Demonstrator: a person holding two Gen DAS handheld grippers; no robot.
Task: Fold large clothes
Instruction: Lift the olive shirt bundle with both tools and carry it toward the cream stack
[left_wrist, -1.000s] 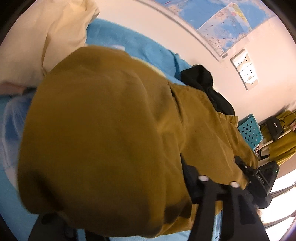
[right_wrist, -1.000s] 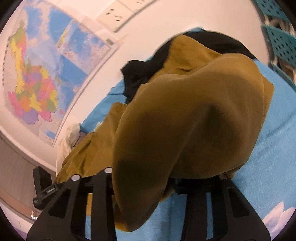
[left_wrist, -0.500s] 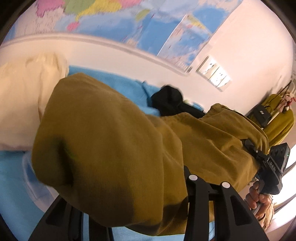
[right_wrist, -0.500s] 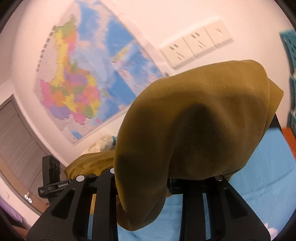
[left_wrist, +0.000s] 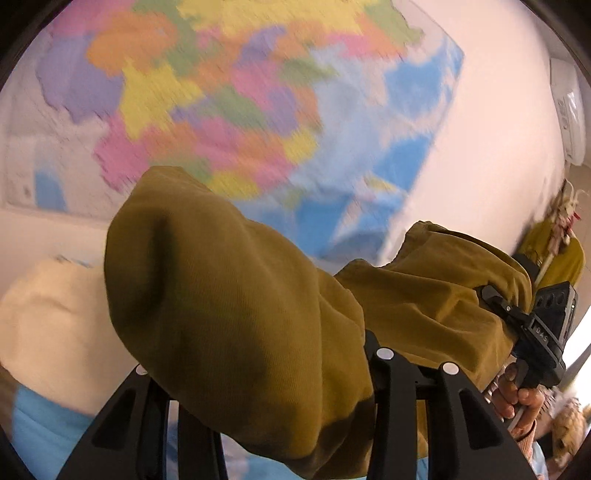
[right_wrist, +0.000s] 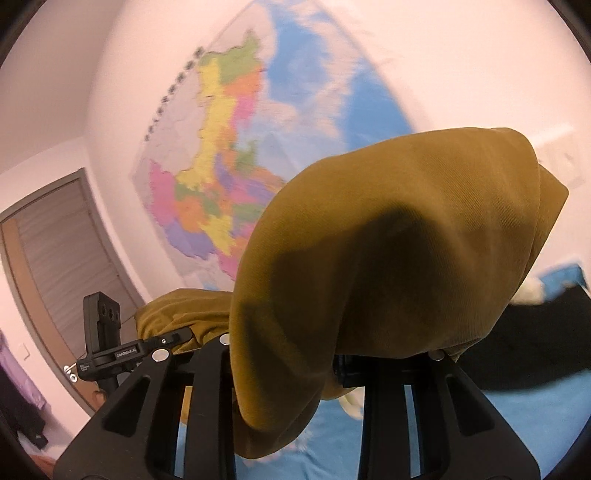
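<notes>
I have the mustard-brown garment (left_wrist: 236, 317) lifted off the bed, one edge pinched in my left hand-held gripper (left_wrist: 291, 373) and another in my right hand-held gripper (right_wrist: 295, 369); both sets of fingers are closed down on cloth, though the bunched fabric drapes over the tips so I cannot see the exact pinch points. The garment (right_wrist: 388, 258) hangs in the air between my two hands, a band of it running across from one gripper to the other, and in the left view I can see the right gripper (left_wrist: 532, 325) at the far end of that band with my fingers (left_wrist: 517, 398) on its handle. I hold it high, up against the wall map (left_wrist: 240, 96), so that the weight of the cloth pulls it out straight and I can find its shape before laying it flat. The blue bedsheet (right_wrist: 517, 424) lies below, with a black garment (right_wrist: 517, 339) bundled on it and a cream pillow (left_wrist: 48, 310) to the left. I judge the fold has hardly begun; the next need is to spread the piece on a bare part of the sheet, clear of the black bundle.
</notes>
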